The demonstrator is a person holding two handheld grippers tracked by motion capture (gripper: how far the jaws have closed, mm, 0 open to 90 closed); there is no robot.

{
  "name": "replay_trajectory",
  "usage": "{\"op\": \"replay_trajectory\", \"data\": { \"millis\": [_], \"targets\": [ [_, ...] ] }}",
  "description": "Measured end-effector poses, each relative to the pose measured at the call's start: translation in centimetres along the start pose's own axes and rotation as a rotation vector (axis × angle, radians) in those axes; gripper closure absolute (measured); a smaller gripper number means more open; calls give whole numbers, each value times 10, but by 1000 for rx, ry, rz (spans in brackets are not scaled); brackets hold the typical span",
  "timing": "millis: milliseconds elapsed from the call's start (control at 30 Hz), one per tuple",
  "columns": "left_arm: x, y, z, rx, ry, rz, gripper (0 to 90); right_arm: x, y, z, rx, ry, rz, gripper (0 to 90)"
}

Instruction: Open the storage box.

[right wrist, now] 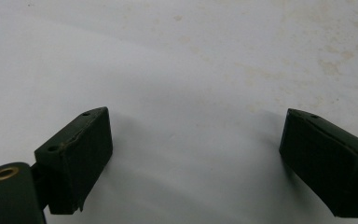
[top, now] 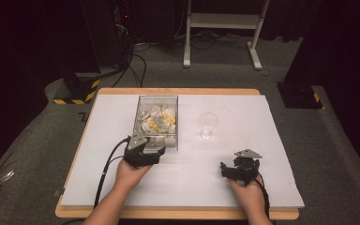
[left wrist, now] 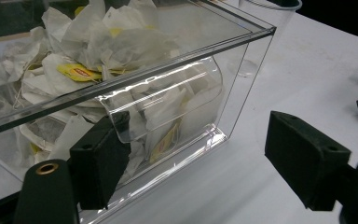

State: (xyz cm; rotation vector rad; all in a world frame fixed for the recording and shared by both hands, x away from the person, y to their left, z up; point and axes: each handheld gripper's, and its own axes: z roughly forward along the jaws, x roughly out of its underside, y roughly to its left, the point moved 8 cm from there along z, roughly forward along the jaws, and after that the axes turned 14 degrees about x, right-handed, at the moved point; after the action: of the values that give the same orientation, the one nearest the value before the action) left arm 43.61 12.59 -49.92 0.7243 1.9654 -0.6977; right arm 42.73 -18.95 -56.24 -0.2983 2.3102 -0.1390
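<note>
tea bags [top: 157, 123] sit piled in the clear box [top: 141, 104] at table centre-left, none taken out yet. left gripper [top: 155, 153] is at the box's near end, jaws spread, no bag between them. plastic cup [top: 208, 124] to the right of the box looks empty. right gripper [top: 226, 169] rests spread on the white table [top: 243, 112], holding nothing. judged: barely started, pick and any transfer all left.

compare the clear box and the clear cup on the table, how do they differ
The clear box is rectangular and stuffed with white tea bags bearing yellow tags; the clear cup is round and looks empty. The box sits right in front of the left gripper; the cup stands apart, mid-table. Both are transparent and upright.
</note>
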Motion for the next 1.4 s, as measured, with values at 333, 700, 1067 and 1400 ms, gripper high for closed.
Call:
{"op": "replay_trajectory", "data": {
  "millis": [333,700,1067,1400],
  "targets": [
    [3,-2,-5,-9,-11,10,292,0,0,0,0,0,0,93],
    [6,-8,-9,-14,-3,25,295,0,0,0,0,1,2,93],
    [9,-14,-13,-21,-7,28,297,0,0,0,1,1,0,93],
    [11,-17,-16,-19,-8,33,298,0,0,0,1,1,0,93]
  ]
}}
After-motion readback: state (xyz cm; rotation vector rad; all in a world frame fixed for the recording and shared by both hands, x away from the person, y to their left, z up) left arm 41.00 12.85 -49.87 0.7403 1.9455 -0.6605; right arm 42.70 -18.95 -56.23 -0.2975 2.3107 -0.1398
